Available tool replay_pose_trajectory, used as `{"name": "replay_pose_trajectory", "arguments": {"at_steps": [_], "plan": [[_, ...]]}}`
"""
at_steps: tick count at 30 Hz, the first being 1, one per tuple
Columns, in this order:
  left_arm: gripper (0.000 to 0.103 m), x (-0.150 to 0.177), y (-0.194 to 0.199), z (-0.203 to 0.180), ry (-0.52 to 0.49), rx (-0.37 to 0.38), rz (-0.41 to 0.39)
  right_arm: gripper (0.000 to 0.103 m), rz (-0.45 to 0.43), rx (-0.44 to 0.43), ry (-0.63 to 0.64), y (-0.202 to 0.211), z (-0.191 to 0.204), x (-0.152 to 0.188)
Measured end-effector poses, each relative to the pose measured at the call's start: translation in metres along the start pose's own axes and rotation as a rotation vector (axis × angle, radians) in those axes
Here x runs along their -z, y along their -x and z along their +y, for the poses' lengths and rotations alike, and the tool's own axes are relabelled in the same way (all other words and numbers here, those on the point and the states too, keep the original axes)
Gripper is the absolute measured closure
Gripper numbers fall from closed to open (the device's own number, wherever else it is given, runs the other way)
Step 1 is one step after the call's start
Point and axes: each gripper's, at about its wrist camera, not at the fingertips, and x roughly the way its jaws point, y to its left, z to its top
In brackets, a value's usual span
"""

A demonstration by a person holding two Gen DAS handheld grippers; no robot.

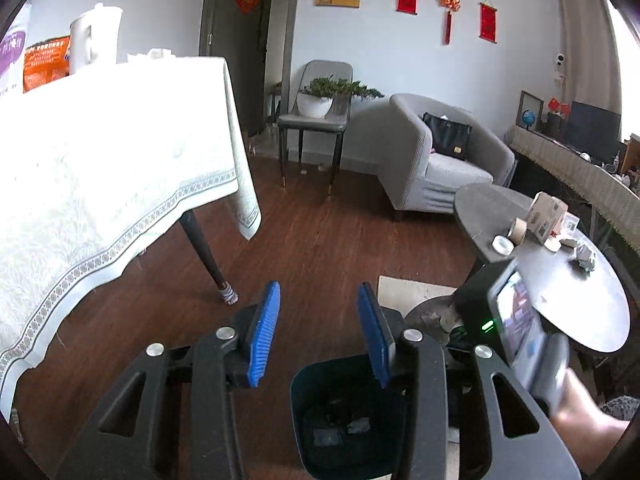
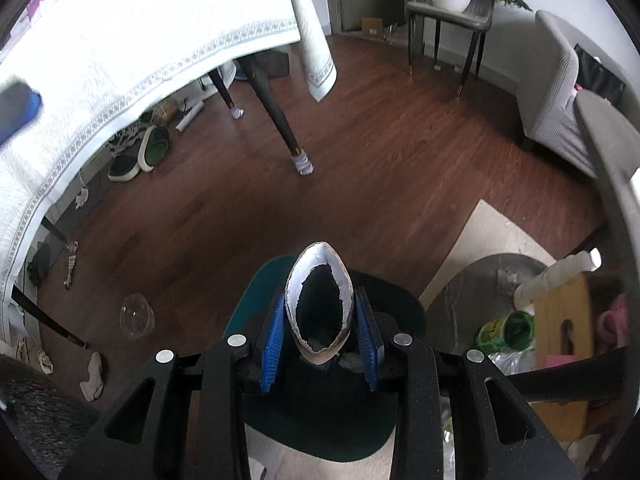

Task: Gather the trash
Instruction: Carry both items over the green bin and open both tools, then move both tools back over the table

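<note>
Blue fingers (image 2: pixel 274 336) of the right gripper (image 2: pixel 320 340) pinch a cardboard tube (image 2: pixel 298 280) above the bin (image 2: pixel 248 300); centre it before releasing.

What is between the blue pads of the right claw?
A squashed cardboard tube, pinched between the right claw pads over the dark bin, seen in the right wrist view.

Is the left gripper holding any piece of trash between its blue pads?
No, the left gripper has only open air between its blue pads, with the dark bin showing below them.
</note>
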Motion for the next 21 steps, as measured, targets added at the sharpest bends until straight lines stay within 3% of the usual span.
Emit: {"name": "replay_pose_trajectory", "arguments": {"at_steps": [14, 16, 18, 21], "plan": [[0.061, -0.016, 0.034, -0.017, -0.044, 0.035, -0.111, 0.068, 0.101, 0.002, 0.017, -0.032, 0.004, 0.015], [0.061, -0.016, 0.036, -0.018, -0.041, 0.037, -0.119, 0.065, 0.108, 0.004, 0.015, -0.033, 0.004, 0.015], [0.061, -0.017, 0.038, -0.017, -0.038, 0.035, -0.124, 0.055, 0.116, 0.009, 0.025, -0.033, 0.005, 0.015], [0.061, -0.020, 0.040, -0.017, -0.027, 0.038, -0.134, 0.053, 0.109, 0.013, 0.042, -0.029, 0.007, 0.015]]}}
